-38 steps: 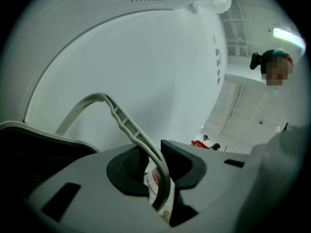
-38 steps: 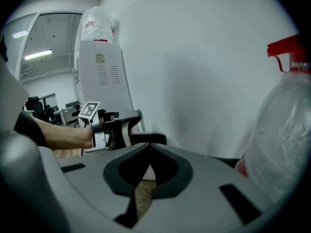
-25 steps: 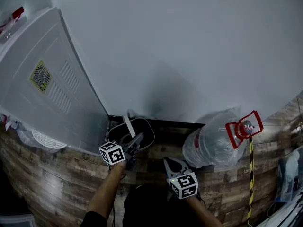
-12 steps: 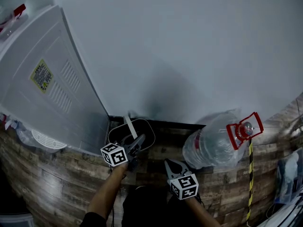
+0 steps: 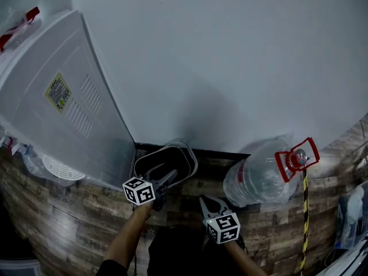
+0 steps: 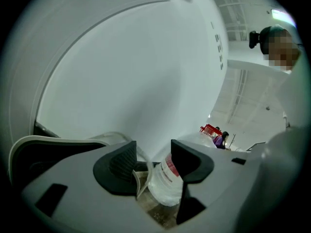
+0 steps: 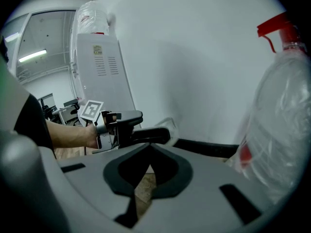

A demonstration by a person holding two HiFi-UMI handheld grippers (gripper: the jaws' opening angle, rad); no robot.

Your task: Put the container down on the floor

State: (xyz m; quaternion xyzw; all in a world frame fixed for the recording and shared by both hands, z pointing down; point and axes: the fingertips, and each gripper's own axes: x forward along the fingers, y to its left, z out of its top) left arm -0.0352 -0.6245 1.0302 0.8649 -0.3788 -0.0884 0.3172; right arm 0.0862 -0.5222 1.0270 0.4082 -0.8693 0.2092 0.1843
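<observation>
Left tool level, jaws opening, container rim between.

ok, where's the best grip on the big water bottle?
Probably the red handle at its top, from above: the water bottle stands upright, its clear body looks too wide and round for the jaws, and the handle is a thin frame.

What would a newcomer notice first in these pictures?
Probably the large clear water bottle with its red handle, on the wood floor at the right, beside the white wall. Then the black container on the floor at the wall's foot, and the left gripper right before it, its jaws just opened and gripping nothing.
</observation>
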